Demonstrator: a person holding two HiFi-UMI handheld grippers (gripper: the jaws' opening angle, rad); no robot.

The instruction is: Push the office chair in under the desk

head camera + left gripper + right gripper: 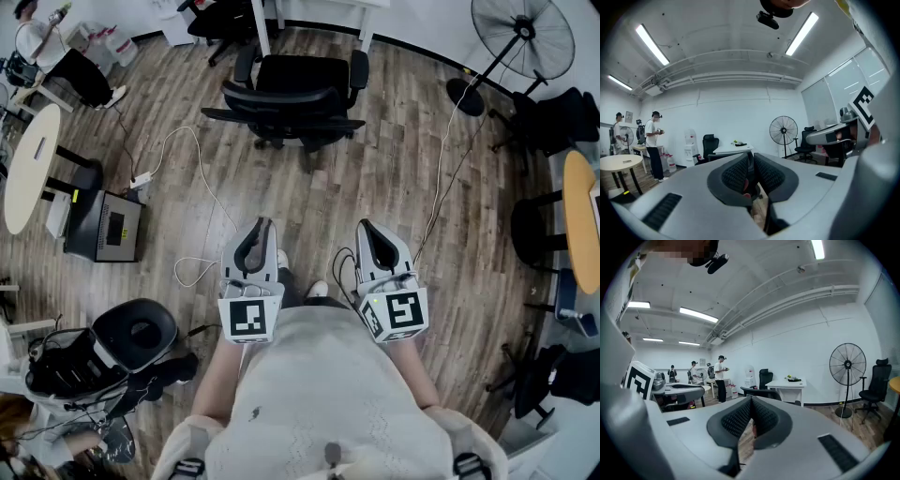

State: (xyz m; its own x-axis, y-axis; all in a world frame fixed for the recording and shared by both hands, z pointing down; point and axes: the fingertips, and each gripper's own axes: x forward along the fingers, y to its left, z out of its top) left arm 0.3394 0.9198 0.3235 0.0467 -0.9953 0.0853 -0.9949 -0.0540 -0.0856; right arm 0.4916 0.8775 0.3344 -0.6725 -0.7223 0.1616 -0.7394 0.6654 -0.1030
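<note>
The black office chair (295,94) stands on the wood floor with its back toward me, just in front of the white desk (263,33) at the top edge. In the right gripper view the chair's backrest (761,392) peeks over the jaws, with the desk (790,383) behind it. Both grippers are held close to my body, well short of the chair. My left gripper (263,223) (751,157) has a narrow gap between its pads and nothing in it. My right gripper (366,225) (751,399) is shut and holds nothing.
A standing fan (520,37) and black chairs (562,117) are at the right, by a round orange table (583,220). At the left are a round pale table (33,164), a black box (108,225) and a white cable (187,141). A person (66,56) stands far left.
</note>
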